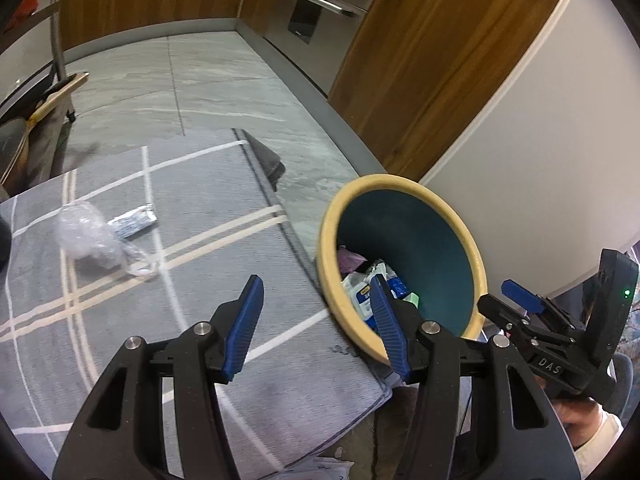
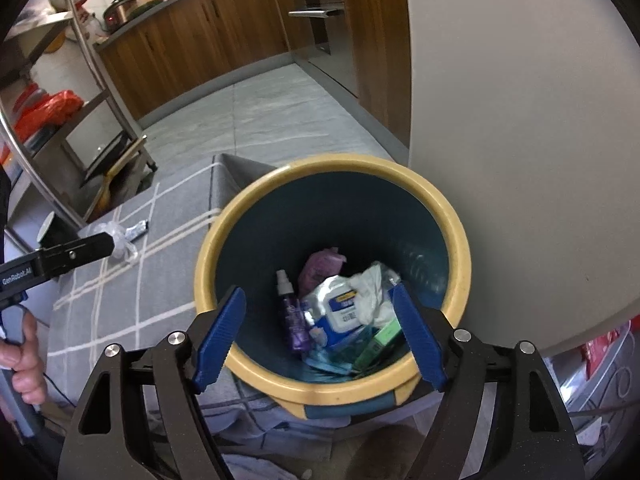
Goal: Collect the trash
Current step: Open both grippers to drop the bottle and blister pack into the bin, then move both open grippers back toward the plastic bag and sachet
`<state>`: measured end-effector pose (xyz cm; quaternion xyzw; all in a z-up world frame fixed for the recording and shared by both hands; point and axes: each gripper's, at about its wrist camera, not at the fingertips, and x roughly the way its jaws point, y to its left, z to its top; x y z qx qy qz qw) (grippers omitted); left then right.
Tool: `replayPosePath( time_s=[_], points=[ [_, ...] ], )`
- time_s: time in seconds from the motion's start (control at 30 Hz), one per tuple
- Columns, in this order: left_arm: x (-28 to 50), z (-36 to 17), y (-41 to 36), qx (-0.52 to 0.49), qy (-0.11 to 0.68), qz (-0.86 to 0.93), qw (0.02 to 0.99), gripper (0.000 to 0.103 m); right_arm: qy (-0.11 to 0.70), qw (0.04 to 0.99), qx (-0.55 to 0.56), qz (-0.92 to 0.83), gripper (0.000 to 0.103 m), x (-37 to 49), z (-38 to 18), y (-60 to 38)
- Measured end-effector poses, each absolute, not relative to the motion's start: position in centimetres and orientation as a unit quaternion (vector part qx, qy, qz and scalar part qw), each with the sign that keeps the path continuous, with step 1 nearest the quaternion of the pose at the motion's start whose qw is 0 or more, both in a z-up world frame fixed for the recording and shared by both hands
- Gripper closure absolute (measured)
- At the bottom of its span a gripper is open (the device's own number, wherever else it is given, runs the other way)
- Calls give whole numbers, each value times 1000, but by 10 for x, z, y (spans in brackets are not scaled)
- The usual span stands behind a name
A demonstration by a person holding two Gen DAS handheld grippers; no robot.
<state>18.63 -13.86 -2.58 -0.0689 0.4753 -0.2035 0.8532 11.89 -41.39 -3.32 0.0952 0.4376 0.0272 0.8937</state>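
Observation:
A blue bin with a yellow rim (image 2: 460, 240) stands at the rug's edge; it also shows in the left wrist view (image 1: 466, 236). Inside lie a purple spray bottle (image 2: 294, 320), a wipes pack (image 2: 340, 312), crumpled white paper (image 2: 372, 288) and a green box (image 2: 380, 340). My right gripper (image 2: 320, 332) is open and empty, above the bin's mouth. My left gripper (image 1: 316, 320) is open and empty, over the rug left of the bin. A crumpled clear plastic bag (image 1: 88, 236) and a small silver-blue wrapper (image 1: 134, 222) lie on the rug, far left.
A grey rug with pale stripes (image 1: 224, 208) covers the tiled floor (image 1: 224, 80). Wooden cabinets (image 1: 432, 52) and a white wall (image 1: 560, 140) stand behind the bin. A metal rack (image 2: 80, 92) with bags and a wooden board stands left of the rug.

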Motion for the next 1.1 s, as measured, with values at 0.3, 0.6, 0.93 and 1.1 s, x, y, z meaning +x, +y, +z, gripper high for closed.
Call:
replayPosePath(
  time_s=[0.3, 0.6, 0.93, 1.1],
  points=[
    [185, -29, -93, -86, 474, -169, 860, 48, 428, 897, 99, 43, 24, 122, -25, -401],
    [184, -44, -25, -104, 484, -97, 864, 48, 429, 896, 91, 71, 24, 131, -23, -369],
    [209, -67, 31, -138, 498, -37, 855, 48, 437, 889, 68, 120, 24, 141, -23, -314],
    [242, -70, 44, -156, 486, -25, 860, 48, 447, 881, 56, 143, 24, 148, -27, -287]
  ],
)
